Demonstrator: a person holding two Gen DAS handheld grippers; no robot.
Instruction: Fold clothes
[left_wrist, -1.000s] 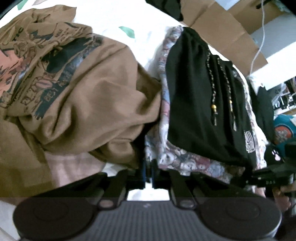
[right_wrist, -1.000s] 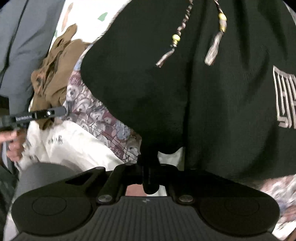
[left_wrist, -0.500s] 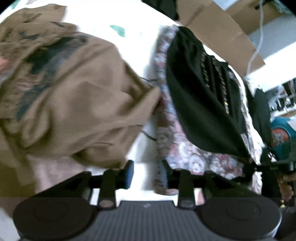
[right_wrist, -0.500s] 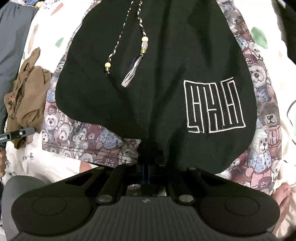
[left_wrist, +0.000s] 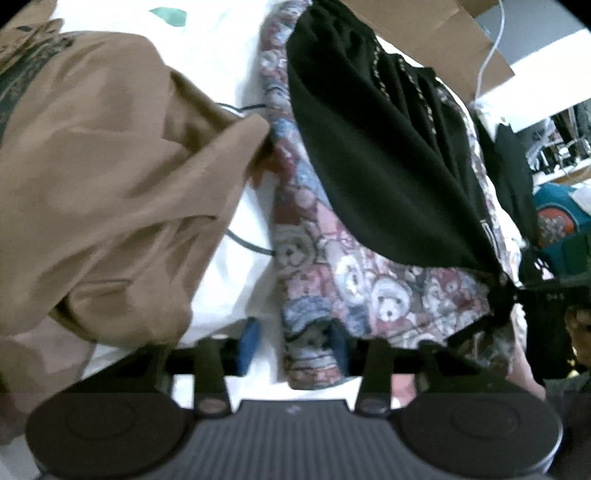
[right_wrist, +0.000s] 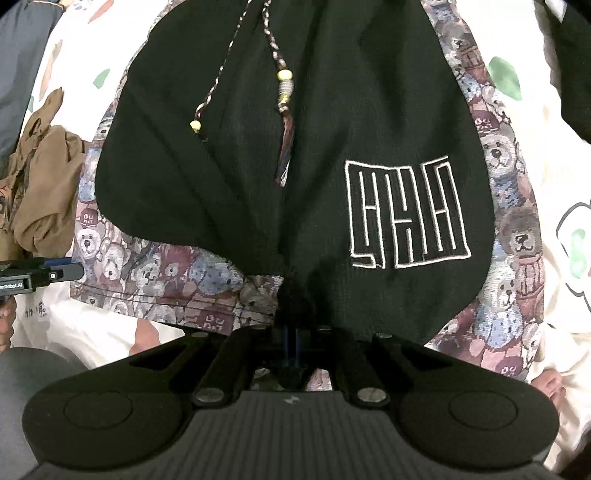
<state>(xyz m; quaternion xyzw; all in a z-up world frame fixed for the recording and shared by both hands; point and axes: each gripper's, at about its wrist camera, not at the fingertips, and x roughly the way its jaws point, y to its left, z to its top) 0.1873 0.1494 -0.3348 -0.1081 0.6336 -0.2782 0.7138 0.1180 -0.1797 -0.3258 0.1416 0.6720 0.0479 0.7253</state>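
Lying spread on a teddy-bear print garment (right_wrist: 159, 273), black shorts (right_wrist: 258, 147) with a white outlined logo (right_wrist: 406, 214) and a braided, beaded drawstring (right_wrist: 284, 110); hem bunching at the near edge. Pinching that bunched black hem, right hand-held gripper (right_wrist: 293, 332), fingers pressed together on the cloth. Showing the same pinch from the side in the left wrist view, right hand-held gripper (left_wrist: 506, 299) drawing the black shorts (left_wrist: 369, 147) to a point at the far right.

Hovering at the near left corner of the teddy-bear print garment (left_wrist: 369, 288), left hand-held gripper (left_wrist: 293, 343) standing spread, blue-padded fingers (left_wrist: 249, 343) apart, one to the left over the sheet, the other partly hidden behind the printed corner; whether touching the fabric, cannot tell. Appearing at the left edge of the right wrist view, left hand-held gripper (right_wrist: 40, 275), just beside the printed garment's corner.

Lying crumpled to the left, touching the printed garment's edge, a brown T-shirt (left_wrist: 103, 177) with a dark graphic; seen smaller in the right wrist view, brown T-shirt (right_wrist: 44, 177). Carrying everything, a bed with a white patterned sheet (left_wrist: 236, 266). Leaning beyond the far edge, brown cardboard (left_wrist: 424, 33).
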